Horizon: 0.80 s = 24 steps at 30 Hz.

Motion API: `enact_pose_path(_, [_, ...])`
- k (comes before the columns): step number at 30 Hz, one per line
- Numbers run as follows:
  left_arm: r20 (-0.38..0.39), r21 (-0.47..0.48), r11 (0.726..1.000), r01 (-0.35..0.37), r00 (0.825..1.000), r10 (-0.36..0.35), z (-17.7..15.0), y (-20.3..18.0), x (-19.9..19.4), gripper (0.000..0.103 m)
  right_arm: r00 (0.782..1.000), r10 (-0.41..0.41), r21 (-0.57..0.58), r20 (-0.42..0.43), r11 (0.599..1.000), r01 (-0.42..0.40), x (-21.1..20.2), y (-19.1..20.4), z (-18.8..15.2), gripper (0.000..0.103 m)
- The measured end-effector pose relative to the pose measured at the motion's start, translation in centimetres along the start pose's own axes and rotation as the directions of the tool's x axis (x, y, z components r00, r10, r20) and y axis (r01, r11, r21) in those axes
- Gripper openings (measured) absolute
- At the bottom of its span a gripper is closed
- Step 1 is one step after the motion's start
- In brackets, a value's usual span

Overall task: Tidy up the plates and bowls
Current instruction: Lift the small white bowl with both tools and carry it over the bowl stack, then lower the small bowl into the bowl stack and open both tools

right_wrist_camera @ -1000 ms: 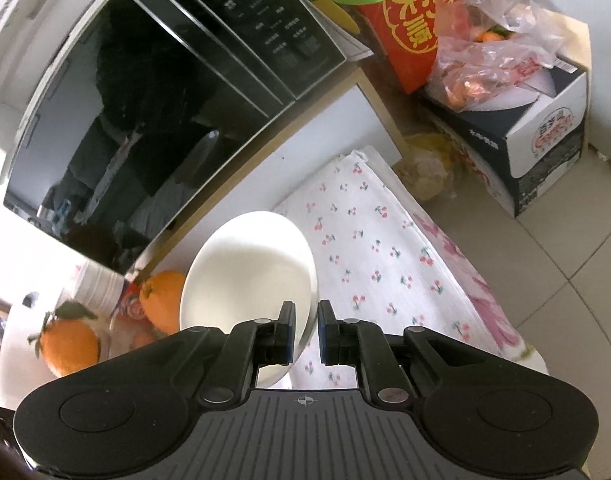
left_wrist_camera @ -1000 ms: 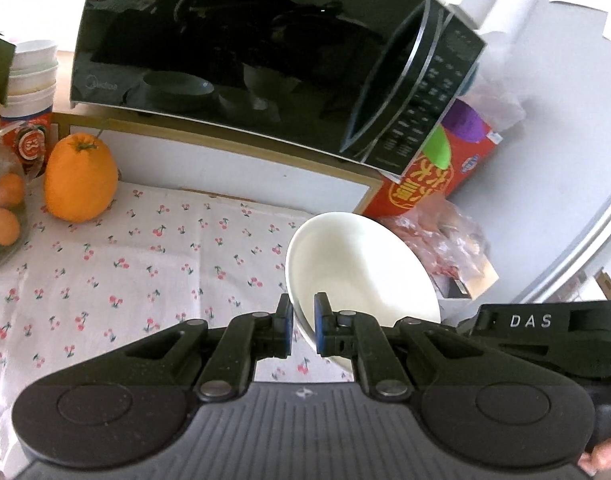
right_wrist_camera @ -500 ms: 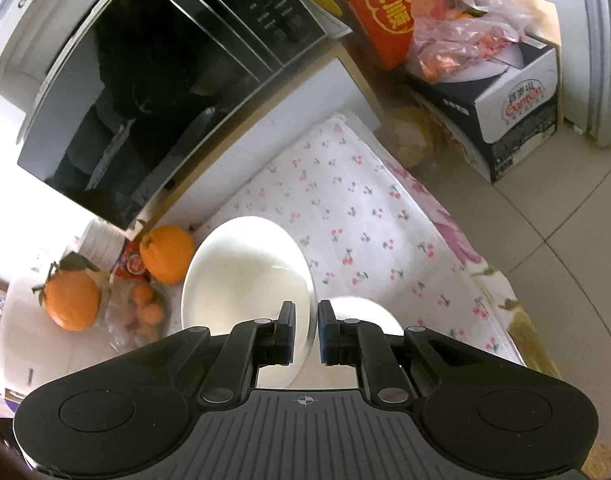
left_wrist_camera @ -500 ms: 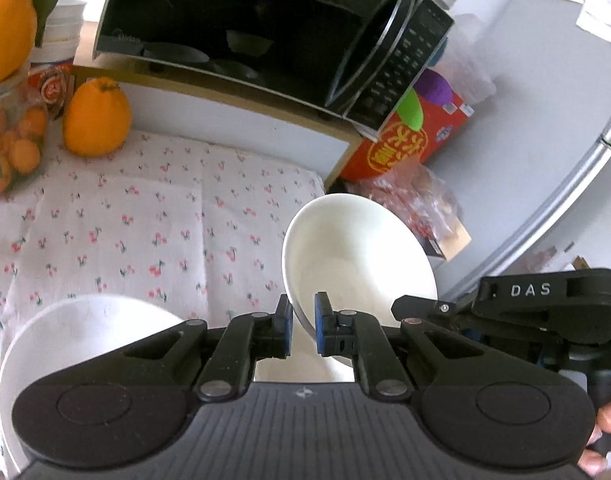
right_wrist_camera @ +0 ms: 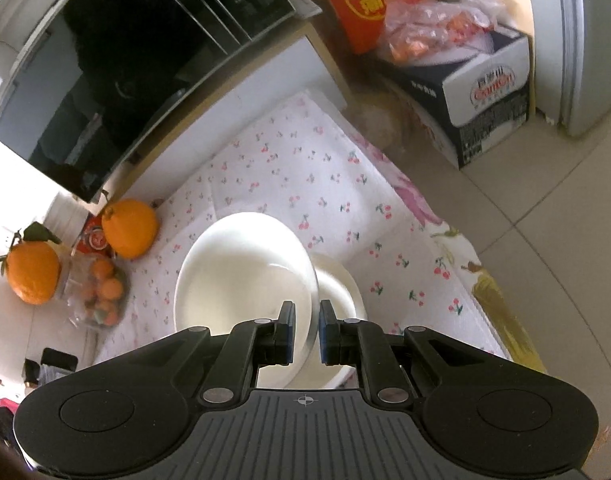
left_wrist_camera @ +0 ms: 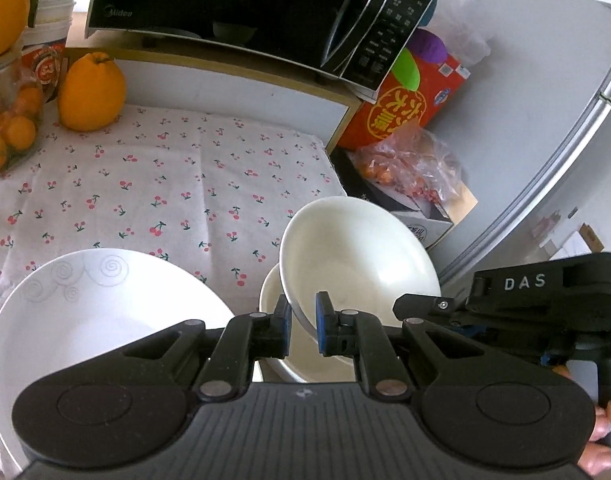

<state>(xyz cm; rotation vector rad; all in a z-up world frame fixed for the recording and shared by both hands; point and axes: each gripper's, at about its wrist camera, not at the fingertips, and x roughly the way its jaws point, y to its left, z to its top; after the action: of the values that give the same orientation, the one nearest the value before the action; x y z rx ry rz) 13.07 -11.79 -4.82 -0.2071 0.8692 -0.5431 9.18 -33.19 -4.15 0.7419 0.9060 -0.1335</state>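
Left gripper [left_wrist_camera: 303, 326]: clenched on the near rim of a plain white glazed ceramic bowl [left_wrist_camera: 357, 256], pads either side of the wall. Bowl held tilted, mouth toward the camera, hanging just above a second white ceramic bowl [left_wrist_camera: 271, 300] that sits on the cloth at 6 o'clock of the left view.

Right gripper [right_wrist_camera: 305, 330]: clenched on the edge of a smooth white ceramic dish [right_wrist_camera: 245, 272], also tilted. It hangs over a white bowl on the cloth [right_wrist_camera: 341, 284] at about 4 o'clock of the dish; cannot tell whether they touch.

Handling (judgement): glazed ceramic, so stiff, fairly heavy for a rim pinch, slippery and chip-prone. A one-sided rim hold lets the piece swing; grip deep over the rim and lower slowly to nest, avoiding rim-on-rim knocks.

Surroundings: a large white plate with grey swirl pattern [left_wrist_camera: 101, 320] lies at 8 o'clock of the left view, just beside the resting bowl. White tablecloth printed with red cherries [left_wrist_camera: 165, 184] covers the table. Large orange citrus fruit [left_wrist_camera: 91, 92] at 10 o'clock, well apart. Black microwave oven [left_wrist_camera: 245, 8] on a shelf at 12 o'clock. Red printed carton [left_wrist_camera: 405, 108] and clear plastic bag of food [left_wrist_camera: 409, 168] beyond the table edge at 2 o'clock.

Obstruction: the swirl plate crowds the nesting spot on its left; the table edge is near on the right.
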Motion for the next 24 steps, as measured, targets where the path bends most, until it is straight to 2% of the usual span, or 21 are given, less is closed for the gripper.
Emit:
enact_pose_path(11, [0.032, 0.166, 0.984, -0.066, 0.998, 0.062, -1.2, -1.5, 0.3, 0.014, 0.998, -0.059, -0.043, -0.013, 0.997, 0.058, 0.4, 0.1, -0.5, 0.012])
enact_pose_path(19, [0.022, 0.247, 0.963, -0.104, 0.995, 0.101, -1.9, -2.0, 0.9, 0.015, 0.993, -0.115, -0.081, -0.036, 0.99, 0.112, 0.9, 0.4, -0.7, 0.013])
enact_pose_path(24, [0.026, 0.284, 0.951, -0.121, 0.993, 0.119, -2.3, -2.0, 1.2, 0.018, 0.991, -0.123, -0.086, -0.044, 0.989, 0.119, 1.1, 0.4, -0.8, 0.014])
